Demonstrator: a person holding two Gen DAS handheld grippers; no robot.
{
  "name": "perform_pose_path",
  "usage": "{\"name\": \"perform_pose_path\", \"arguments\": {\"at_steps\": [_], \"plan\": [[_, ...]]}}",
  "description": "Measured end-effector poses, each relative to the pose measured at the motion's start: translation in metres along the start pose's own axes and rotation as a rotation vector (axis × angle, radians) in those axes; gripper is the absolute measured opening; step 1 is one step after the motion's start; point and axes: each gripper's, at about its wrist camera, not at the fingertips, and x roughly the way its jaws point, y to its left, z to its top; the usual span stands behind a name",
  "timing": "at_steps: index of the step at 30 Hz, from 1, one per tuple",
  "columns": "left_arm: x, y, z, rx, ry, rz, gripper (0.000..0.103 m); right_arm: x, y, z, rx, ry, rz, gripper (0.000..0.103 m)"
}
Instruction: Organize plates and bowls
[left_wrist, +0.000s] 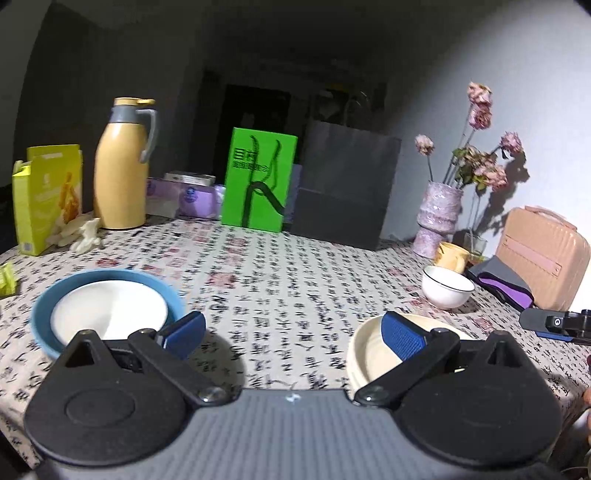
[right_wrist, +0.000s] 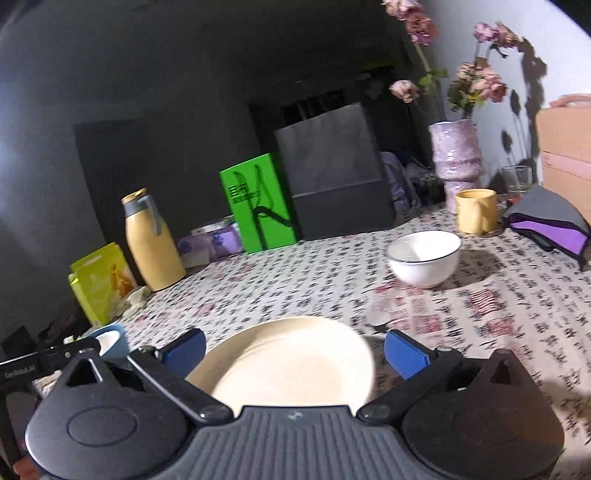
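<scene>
The cream plate (right_wrist: 291, 363) is seen lying on the counter (right_wrist: 480, 325), directly ahead of the right gripper (right_wrist: 294, 350). The jaws of that gripper are spread wide apart, one blue pad on each side of the plate; whether the pads touch its rim cannot be told, since the plate's near edge is hidden behind the gripper body. The jaws of the left gripper (left_wrist: 294, 332) are likewise held wide apart, and nothing is gripped between them.

To the left, a white dish is nested inside a blue bowl (left_wrist: 107, 310), its near rim covered by the left gripper. Farther right, a white bowl (right_wrist: 424, 256) with a thin dark rim line is set on the counter; a second rim appears inside it, so two stacked bowls may be counted, though this is hard to make out. One cream plate is seen in all.

Behind them, one yellow mug (right_wrist: 475, 210), one purple vase (right_wrist: 456, 158) of dried flowers, one green box (left_wrist: 258, 181), one dark paper bag (left_wrist: 347, 192) and one yellow flask (left_wrist: 122, 166) are ranged. A tan case (left_wrist: 543, 254) is cut off at the right edge.
</scene>
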Motion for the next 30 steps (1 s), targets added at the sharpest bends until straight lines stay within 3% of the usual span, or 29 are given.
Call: {"name": "perform_pose_path", "arguments": {"at_steps": [12, 19, 22, 30], "plan": [[0.064, -0.067, 0.044, 0.019, 0.084, -0.105, 0.103, 0.025, -0.073, 0.048, 0.035, 0.056, -0.059, 0.103], [0.122, -0.115, 0.071, -0.014, 0.221, -0.208, 0.103, 0.052, -0.097, 0.087, 0.034, 0.117, -0.102, 0.103], [0.149, -0.131, 0.08, -0.044, 0.288, -0.206, 0.103, 0.068, -0.105, 0.104, 0.027, 0.156, -0.118, 0.103], [0.22, -0.164, 0.093, -0.072, 0.434, -0.106, 0.103, 0.121, -0.139, 0.136, 0.071, 0.272, -0.125, 0.101]]}}
